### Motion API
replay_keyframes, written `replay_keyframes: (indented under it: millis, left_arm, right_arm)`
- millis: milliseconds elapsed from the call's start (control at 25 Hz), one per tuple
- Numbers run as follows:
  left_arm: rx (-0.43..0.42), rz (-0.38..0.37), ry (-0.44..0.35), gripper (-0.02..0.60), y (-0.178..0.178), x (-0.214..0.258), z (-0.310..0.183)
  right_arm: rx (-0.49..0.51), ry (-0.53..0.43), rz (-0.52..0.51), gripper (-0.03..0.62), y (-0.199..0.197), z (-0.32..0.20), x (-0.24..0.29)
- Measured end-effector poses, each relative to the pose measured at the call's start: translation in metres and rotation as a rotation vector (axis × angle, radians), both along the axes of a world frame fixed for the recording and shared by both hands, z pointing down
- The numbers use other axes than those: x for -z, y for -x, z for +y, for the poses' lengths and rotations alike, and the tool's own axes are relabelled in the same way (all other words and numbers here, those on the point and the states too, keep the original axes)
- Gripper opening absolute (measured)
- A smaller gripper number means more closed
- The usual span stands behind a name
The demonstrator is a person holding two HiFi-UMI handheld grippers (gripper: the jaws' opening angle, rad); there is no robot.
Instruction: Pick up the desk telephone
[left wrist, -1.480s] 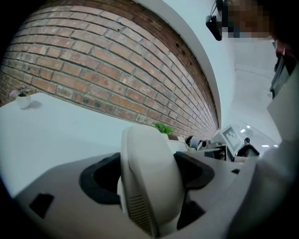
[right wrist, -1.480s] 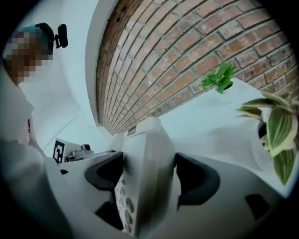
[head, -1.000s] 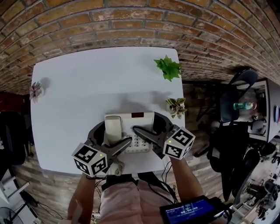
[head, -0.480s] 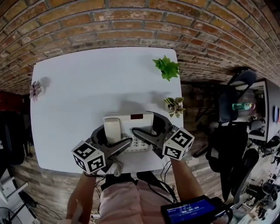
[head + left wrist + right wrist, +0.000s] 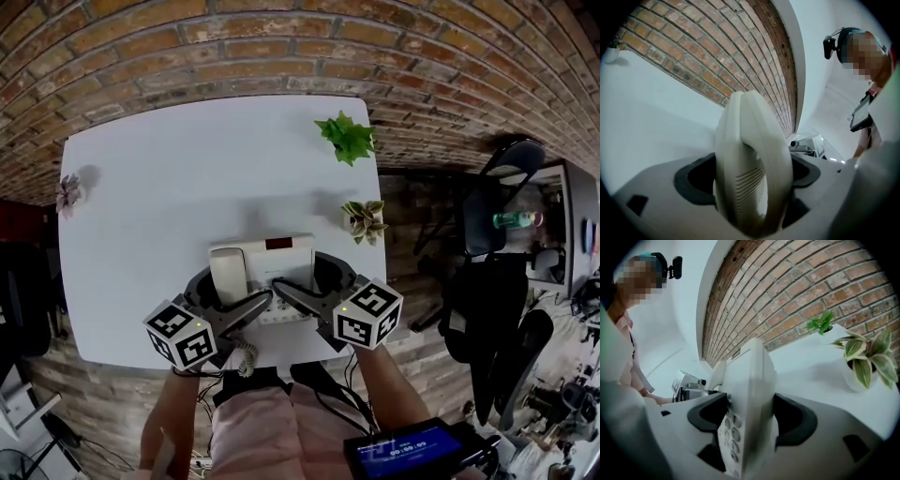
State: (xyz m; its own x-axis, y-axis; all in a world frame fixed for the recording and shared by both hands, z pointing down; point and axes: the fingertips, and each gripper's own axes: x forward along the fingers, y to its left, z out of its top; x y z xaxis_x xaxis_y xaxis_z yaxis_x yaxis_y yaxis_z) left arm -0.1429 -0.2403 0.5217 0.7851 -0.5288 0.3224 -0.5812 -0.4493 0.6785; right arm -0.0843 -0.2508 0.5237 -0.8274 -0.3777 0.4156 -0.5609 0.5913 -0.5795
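Left gripper view shows handset (image 5: 750, 164); right gripper view, telephone keypad (image 5: 729, 433).

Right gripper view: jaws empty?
No: the keypad side of the desk telephone stands between the jaws of the right gripper, which have just been closing on it.

red brick wall (image 5: 281, 42) behind white table (image 5: 159, 197); wood plank floor (image 5: 94, 380); black chair (image 5: 518, 155) at right.

Table (image 5: 159, 178): one
Desk telephone (image 5: 281, 247): one
Grippers (image 5: 234, 283) (image 5: 302, 275): two
Marker cubes (image 5: 181, 335) (image 5: 367, 314): two
Potted plants (image 5: 347, 137) (image 5: 364, 219) (image 5: 68, 194): three
Brick wall (image 5: 281, 47): one
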Motion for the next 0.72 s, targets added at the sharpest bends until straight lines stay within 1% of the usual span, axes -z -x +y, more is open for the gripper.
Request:
replay_keyframes:
  millis: [200, 360, 560, 720]
  left_arm:
    - [-0.008, -0.033, 0.021, 0.453, -0.001, 0.004, 0.002]
    - [0.009, -0.012, 0.029, 0.453, -0.004, 0.015, 0.004]
    - [0.032, -0.023, -0.007, 0.453, -0.004, 0.039, 0.013]
    - [0.048, -0.026, -0.04, 0.453, -0.008, 0.068, 0.023]
  right_arm:
    - [0.002, 0.031, 0.024, 0.322, -0.001, 0.003, 0.003]
    - [-0.022, 0.036, -0.002, 0.322, -0.005, 0.007, 0.012]
    - [-0.003, -0.017, -0.007, 0.322, -0.005, 0.012, 0.038]
    - [0.004, -0.044, -0.024, 0.322, -0.009, 0.022, 0.066]
